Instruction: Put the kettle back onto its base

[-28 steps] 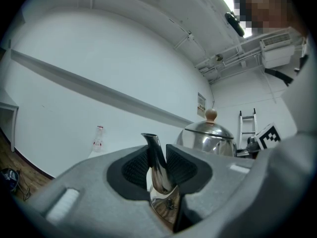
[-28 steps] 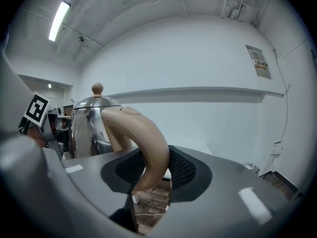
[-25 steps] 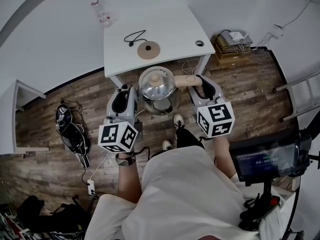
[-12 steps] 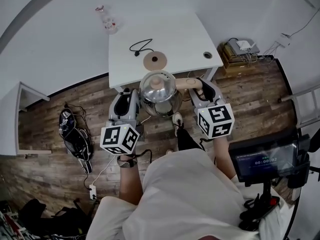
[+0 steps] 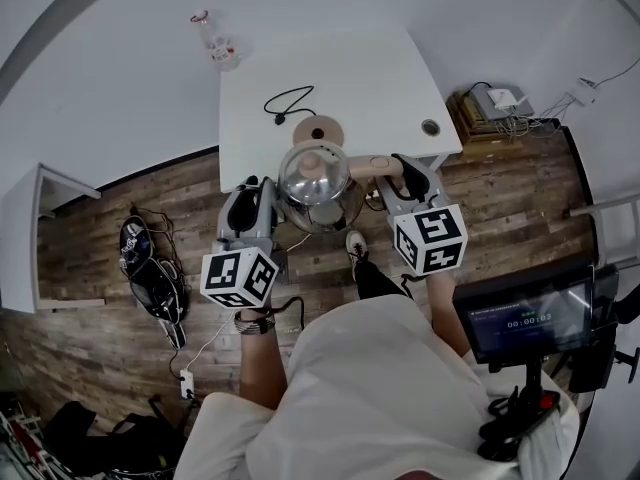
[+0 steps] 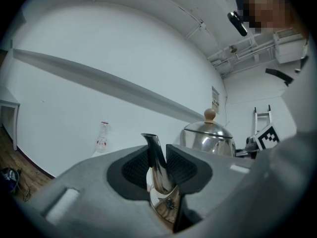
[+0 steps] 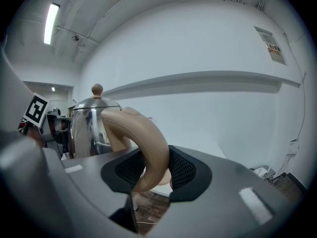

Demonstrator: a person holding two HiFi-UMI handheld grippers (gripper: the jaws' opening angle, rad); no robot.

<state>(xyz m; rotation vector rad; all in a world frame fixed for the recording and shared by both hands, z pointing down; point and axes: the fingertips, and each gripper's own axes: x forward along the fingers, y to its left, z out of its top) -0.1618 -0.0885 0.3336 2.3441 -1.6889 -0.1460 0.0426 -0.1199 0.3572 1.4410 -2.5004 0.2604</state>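
The steel kettle (image 5: 313, 178) with a wooden lid knob hangs in the air over the front edge of the white table (image 5: 370, 68). My left gripper (image 5: 262, 184) is shut on its thin spout (image 6: 157, 162). My right gripper (image 5: 400, 166) is shut on its tan handle (image 7: 148, 148). The round tan base (image 5: 318, 130), with a black cord (image 5: 288, 100), lies on the table just beyond the kettle. In the left gripper view the kettle body (image 6: 208, 138) shows to the right of the jaws; in the right gripper view the kettle body (image 7: 89, 125) shows to the left.
A small bottle (image 5: 218, 40) stands at the table's far left corner. A cable hole (image 5: 431, 127) is near its right edge. On the wooden floor lie cables (image 5: 150, 268) at the left and a stack of boxes (image 5: 495, 108) at the right. A screen (image 5: 525, 318) stands at the lower right.
Both grippers and the kettle have moved forward towards the table; the kettle now reaches the table's front edge, close to the base. The grips look unchanged.
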